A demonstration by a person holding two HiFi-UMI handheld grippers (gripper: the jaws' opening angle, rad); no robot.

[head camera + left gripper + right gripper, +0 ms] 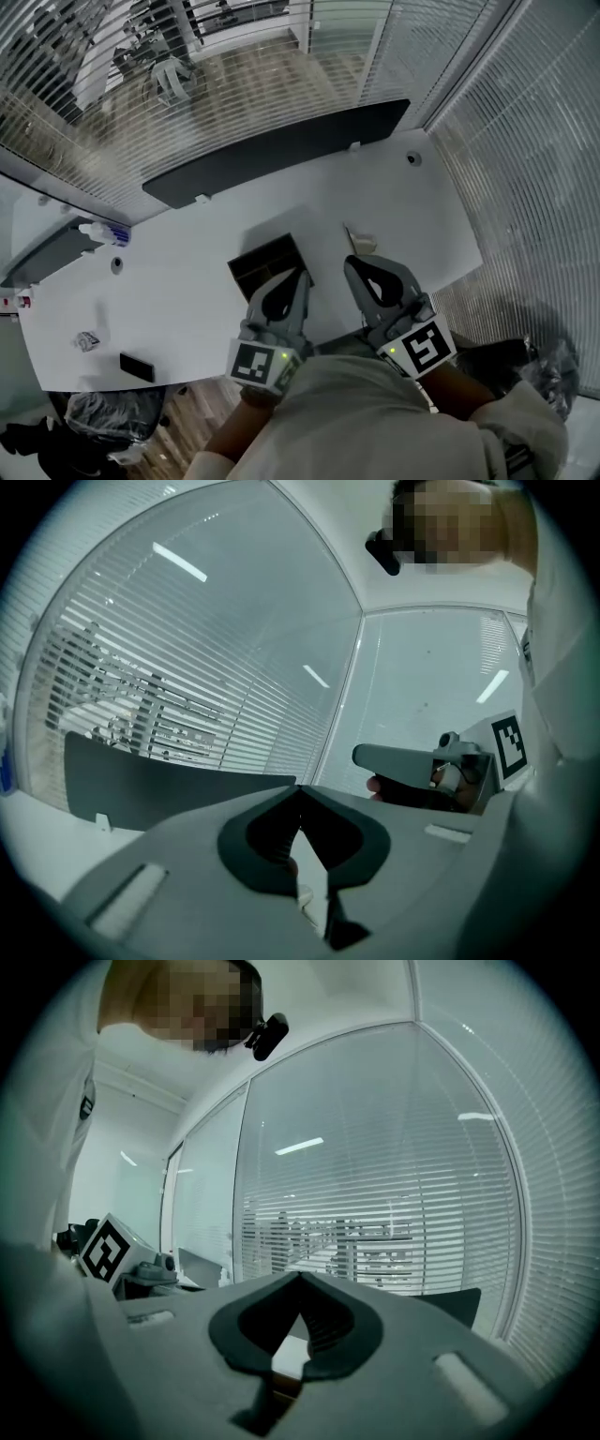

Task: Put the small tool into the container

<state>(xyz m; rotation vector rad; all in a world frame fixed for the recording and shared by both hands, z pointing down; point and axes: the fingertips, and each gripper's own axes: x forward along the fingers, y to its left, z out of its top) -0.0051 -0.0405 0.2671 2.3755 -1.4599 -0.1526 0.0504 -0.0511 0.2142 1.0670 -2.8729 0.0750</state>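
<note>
A dark open box, the container [267, 262], stands on the white table [187, 281] just ahead of my left gripper [302, 274]. A small pale object [362, 244], perhaps the small tool, lies on the table just beyond my right gripper [352, 262]. Both grippers are held side by side near the table's front edge, tilted upward. The left gripper [300, 789] has its jaws together with nothing between them. So does the right gripper [300, 1277]. The left gripper view also catches the right gripper [422, 766] alongside.
A long dark panel [277, 150] runs along the table's far edge, in front of blinds. A small bottle [105, 232], a crumpled scrap [86, 341] and a flat black object [137, 367] lie at the left end. A bin bag [112, 412] sits under the table.
</note>
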